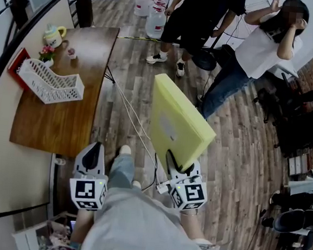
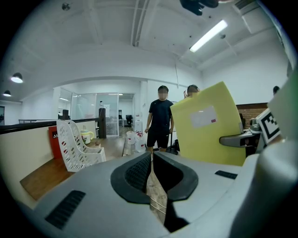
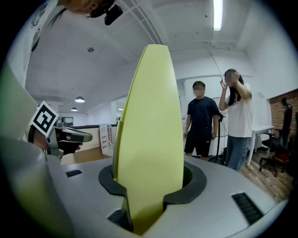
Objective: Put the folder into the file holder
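A thick yellow folder (image 1: 179, 124) stands on edge above the wooden floor with my right gripper (image 1: 178, 163) shut on its lower end. In the right gripper view the folder (image 3: 150, 125) fills the gap between the jaws, and both pads press on it. My left gripper (image 1: 91, 155) hangs beside it on the left, shut with nothing in it, its pads together in the left gripper view (image 2: 152, 176). The white mesh file holder (image 1: 50, 84) sits on the wooden table (image 1: 64, 124), far to the left. It also shows as a file holder (image 2: 74, 145) left of the folder (image 2: 209, 123).
A yellow teapot (image 1: 54, 34), a small flower pot (image 1: 46, 55) and a red box (image 1: 15, 66) stand by the file holder. Two people (image 1: 201, 22) stand ahead on the floor near water bottles (image 1: 154, 21). A white cable (image 1: 130, 116) runs along the floor. Office chairs (image 1: 303, 124) crowd the right.
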A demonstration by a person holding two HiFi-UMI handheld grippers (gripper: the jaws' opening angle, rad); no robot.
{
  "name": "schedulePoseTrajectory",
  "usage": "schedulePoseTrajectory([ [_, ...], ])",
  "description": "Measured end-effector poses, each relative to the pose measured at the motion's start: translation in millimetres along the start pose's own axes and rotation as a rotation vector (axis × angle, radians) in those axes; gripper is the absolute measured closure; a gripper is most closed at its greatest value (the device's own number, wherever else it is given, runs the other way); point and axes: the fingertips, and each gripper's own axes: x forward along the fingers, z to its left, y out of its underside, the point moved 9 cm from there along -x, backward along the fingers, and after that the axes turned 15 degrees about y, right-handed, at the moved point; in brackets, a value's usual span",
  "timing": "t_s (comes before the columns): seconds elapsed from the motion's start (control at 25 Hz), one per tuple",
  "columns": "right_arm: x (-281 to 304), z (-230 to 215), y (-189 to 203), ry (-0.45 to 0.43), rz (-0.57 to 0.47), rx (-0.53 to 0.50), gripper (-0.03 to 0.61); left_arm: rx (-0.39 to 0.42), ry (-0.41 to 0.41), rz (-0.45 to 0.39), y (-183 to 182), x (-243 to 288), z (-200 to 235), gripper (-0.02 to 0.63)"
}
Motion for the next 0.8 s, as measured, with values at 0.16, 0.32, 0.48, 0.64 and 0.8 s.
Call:
schedulePoseTrajectory([
  [0.16,20.6,-2.1,-0.7,-0.005,0.003,-0.006,0.423,-0.005,0.000,0.001,-0.5,18.1,10.1,0.598],
  [0.32,54.5,-6.3,-6.3,-0.005,0.009,-0.011,0.423,-0.012,-0.007,-0.004,-8.0,47.0,30.2,0.598],
  [0.48,101.9,-8.3,-18.6,-0.016,0.007,-0.012,0.423,-0.021,-0.015,-0.014,-21.2,83.0,58.1,0.598],
  [0.64,156.5,-0.9,-34.0,-0.041,0.019,-0.013,0.423,-0.024,-0.026,-0.012,-39.9,118.4,94.2,0.598],
  [0.8,210.1,8.8,-49.0,-0.069,0.028,-0.017,0.423,-0.027,-0.047,-0.009,-55.2,147.1,128.5,0.598],
])
